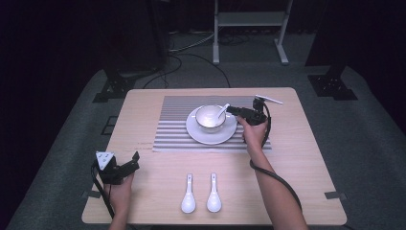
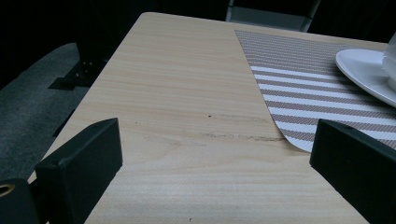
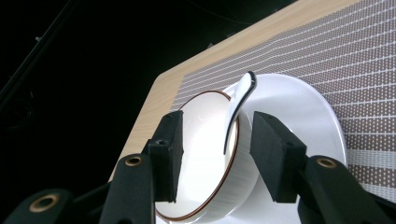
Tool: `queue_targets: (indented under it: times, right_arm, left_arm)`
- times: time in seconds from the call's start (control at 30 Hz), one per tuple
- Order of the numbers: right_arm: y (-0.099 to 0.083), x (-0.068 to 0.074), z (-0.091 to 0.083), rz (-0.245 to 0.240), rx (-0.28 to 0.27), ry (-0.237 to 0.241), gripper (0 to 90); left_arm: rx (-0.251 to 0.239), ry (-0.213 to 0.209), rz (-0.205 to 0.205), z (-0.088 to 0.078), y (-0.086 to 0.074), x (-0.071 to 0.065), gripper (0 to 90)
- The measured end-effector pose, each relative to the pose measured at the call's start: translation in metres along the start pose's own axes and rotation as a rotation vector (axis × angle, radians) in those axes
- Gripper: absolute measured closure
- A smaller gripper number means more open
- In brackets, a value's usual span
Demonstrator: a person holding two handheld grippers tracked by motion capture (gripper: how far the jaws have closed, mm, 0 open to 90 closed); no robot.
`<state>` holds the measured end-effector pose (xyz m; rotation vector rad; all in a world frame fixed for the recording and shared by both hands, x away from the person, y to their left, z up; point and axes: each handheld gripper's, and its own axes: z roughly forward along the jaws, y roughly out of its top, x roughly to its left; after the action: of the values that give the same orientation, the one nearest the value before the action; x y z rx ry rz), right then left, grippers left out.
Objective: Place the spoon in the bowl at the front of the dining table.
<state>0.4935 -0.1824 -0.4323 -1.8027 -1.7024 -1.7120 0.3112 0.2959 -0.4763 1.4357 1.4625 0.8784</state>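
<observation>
A white bowl point(image 1: 209, 117) stands on a white plate point(image 1: 210, 138) on a striped placemat point(image 1: 172, 129). A white spoon point(image 1: 222, 111) leans in the bowl with its handle over the right rim. My right gripper point(image 1: 231, 109) is at that rim. In the right gripper view the spoon point(image 3: 236, 109) rises between the parted jaws of the right gripper point(image 3: 215, 140), and neither pad presses it; bowl point(image 3: 201, 158) and plate point(image 3: 299, 102) lie below. My left gripper point(image 1: 136, 160) is held open over bare wood at the front left. Its own view shows the left gripper point(image 2: 215, 154) with nothing between the jaws.
Two more white spoons point(image 1: 188, 201) point(image 1: 213, 199) lie side by side near the table's front edge. The placemat's corner point(image 2: 299, 79) and the plate's rim point(image 2: 362, 70) lie ahead of the left gripper. A white frame point(image 1: 249, 19) stands on the floor behind the table.
</observation>
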Motion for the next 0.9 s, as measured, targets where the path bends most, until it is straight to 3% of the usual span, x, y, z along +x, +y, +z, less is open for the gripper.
queue_targets:
  times: [0.17, 0.5, 0.9]
  right_arm:
    - [-0.001, 0.000, -0.009, -0.026, 0.006, 0.018, 49.5]
    - [-0.007, -0.007, -0.029, -0.009, -0.003, 0.061, 45.8]
    - [-0.013, -0.010, -0.043, -0.037, 0.011, 0.059, 43.8]
  left_arm:
    - [0.001, -0.002, 0.001, 0.000, 0.000, 0.000, 1.1]
    - [0.002, -0.003, 0.000, 0.000, 0.000, 0.000, 1.1]
    - [0.003, -0.005, -0.003, 0.000, 0.000, 0.000, 1.1]
